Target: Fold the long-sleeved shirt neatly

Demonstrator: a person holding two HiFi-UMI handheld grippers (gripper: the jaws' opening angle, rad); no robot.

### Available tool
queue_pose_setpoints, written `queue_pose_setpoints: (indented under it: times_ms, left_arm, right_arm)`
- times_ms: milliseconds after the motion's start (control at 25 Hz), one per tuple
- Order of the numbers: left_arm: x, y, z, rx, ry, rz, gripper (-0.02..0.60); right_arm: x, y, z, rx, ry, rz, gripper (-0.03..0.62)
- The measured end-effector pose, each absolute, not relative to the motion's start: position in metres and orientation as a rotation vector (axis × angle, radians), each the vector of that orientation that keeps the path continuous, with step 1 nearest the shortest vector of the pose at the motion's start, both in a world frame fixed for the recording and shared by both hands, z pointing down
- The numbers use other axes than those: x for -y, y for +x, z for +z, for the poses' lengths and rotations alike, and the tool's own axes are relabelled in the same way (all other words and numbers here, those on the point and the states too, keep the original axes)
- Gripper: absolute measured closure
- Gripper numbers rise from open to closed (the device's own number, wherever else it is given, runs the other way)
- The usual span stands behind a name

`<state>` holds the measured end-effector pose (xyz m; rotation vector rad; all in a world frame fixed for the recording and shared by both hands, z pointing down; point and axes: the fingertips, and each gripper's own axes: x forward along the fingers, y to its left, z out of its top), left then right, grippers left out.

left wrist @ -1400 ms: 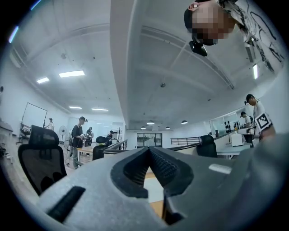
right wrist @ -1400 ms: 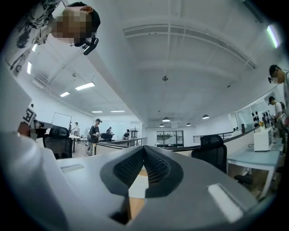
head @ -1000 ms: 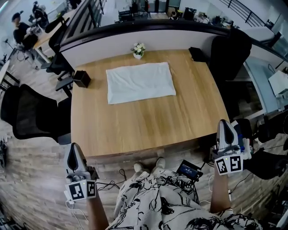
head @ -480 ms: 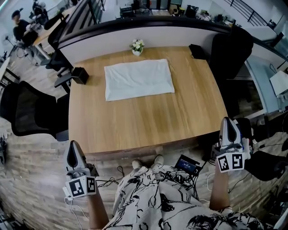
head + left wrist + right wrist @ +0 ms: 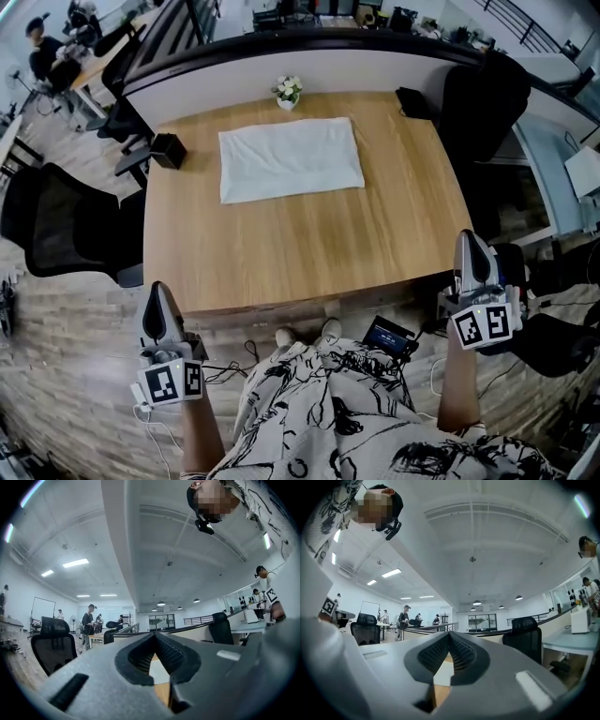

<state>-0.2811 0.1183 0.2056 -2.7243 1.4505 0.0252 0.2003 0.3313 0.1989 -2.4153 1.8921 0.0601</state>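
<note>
A white shirt (image 5: 291, 157), folded into a flat rectangle, lies on the far half of the wooden table (image 5: 309, 253). My left gripper (image 5: 157, 307) hangs off the table's near left corner, shut and empty. Off the near right corner my right gripper (image 5: 470, 248) is also shut with nothing in it. Both point level toward the table and are well short of the shirt. In the left gripper view the jaws (image 5: 155, 637) meet at the tips, and in the right gripper view the jaws (image 5: 449, 637) do the same.
A small flower pot (image 5: 287, 92) stands at the table's far edge, a black box (image 5: 169, 150) at the far left corner, a dark item (image 5: 412, 101) at the far right. Black office chairs (image 5: 56, 234) flank the table. Cables and a device (image 5: 389, 337) lie on the floor by my feet.
The head view has shifted slightly, so the table sits a little higher in the picture. Both grippers stay shut in much the same places beside me.
</note>
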Motion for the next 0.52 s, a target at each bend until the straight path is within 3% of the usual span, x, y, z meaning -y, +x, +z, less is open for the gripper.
queue_pose_setpoints:
  times_ms: [520]
  left_arm:
    - [-0.1247,-0.2848,0.2052,-1.477,-2.722,0.017,0.575]
  right_arm:
    - [-0.3368,0.2014,0.1961,-1.886,-2.431,0.044,0.586]
